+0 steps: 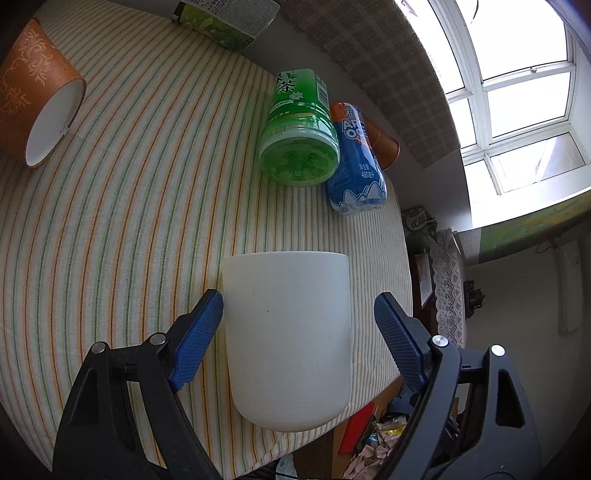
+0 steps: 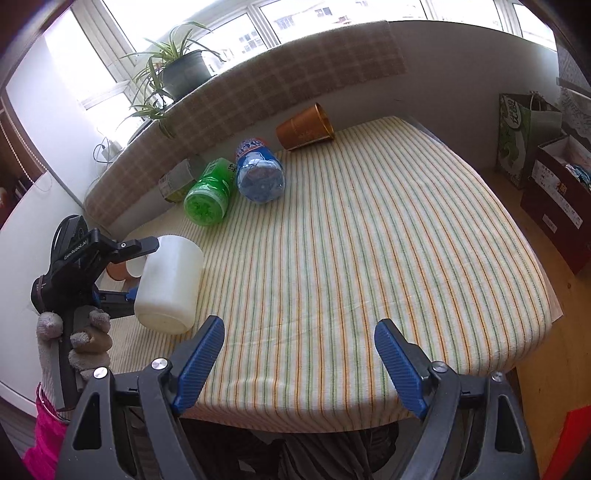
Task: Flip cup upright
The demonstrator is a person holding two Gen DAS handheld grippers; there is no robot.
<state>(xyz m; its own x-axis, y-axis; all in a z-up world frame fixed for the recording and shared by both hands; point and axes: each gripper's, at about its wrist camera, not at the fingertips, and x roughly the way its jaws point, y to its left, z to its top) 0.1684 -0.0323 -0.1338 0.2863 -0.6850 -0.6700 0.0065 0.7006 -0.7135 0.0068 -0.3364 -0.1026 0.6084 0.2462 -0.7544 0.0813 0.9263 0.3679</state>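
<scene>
A white cup (image 1: pixel 288 339) lies on its side on the striped tablecloth (image 1: pixel 129 221), its closed base toward the left wrist camera. My left gripper (image 1: pixel 299 314) is open with its blue fingers (image 1: pixel 195 343) on either side of the cup; the left pad is at the cup's wall and the right pad stands apart from it. In the right wrist view the cup (image 2: pixel 168 282) lies near the table's left edge with the left gripper (image 2: pixel 136 269) around it. My right gripper (image 2: pixel 299 354) is open and empty above the table's front edge.
A green bottle (image 2: pixel 208 192) and a blue bottle (image 2: pixel 258 171) lie side by side at the back. An orange cup (image 2: pixel 304 127) lies on its side behind them. Another orange patterned cup (image 1: pixel 37 99) lies at the left. A box (image 1: pixel 225 18) sits at the far edge.
</scene>
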